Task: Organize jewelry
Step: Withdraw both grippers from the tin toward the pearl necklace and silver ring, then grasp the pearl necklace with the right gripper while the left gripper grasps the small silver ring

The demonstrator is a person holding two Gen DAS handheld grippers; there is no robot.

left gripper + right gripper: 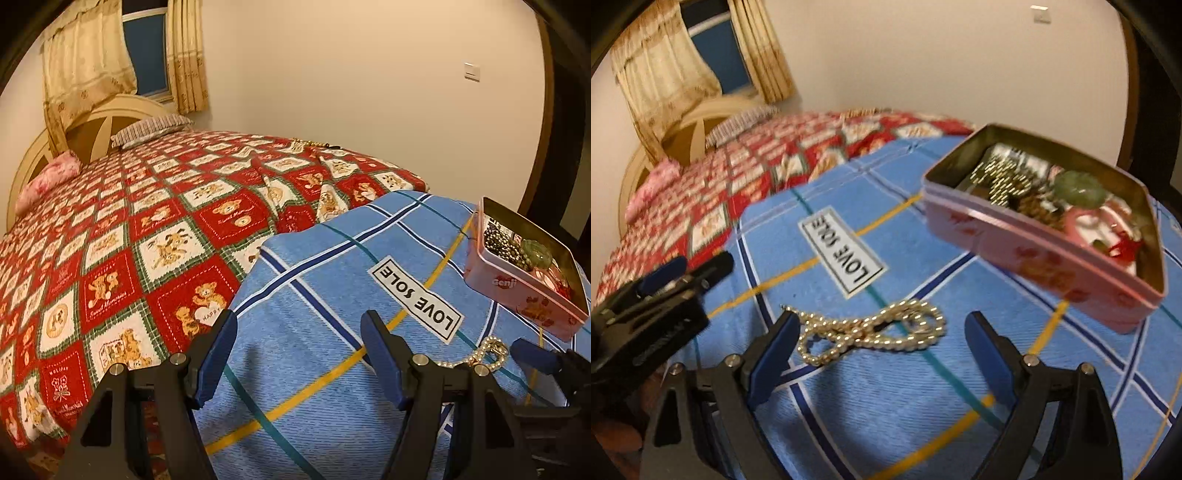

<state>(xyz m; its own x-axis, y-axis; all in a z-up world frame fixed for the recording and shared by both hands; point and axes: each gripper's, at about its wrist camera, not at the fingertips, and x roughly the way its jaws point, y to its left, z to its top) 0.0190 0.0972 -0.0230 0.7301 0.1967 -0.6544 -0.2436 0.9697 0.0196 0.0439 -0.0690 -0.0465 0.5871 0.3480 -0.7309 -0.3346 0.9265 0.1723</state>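
A pearl necklace lies coiled on the blue plaid cloth, between and just ahead of my right gripper's open fingers. It also shows in the left wrist view. A pink tin box stands open to the right, holding dark beads, a green jade piece and red items; it also shows in the left wrist view. My left gripper is open and empty over the blue cloth, left of the necklace.
The blue cloth with a "LOVE SOLE" label covers a raised surface beside a bed with a red teddy-bear quilt. Pillows and a headboard lie at the far end. A wall is behind.
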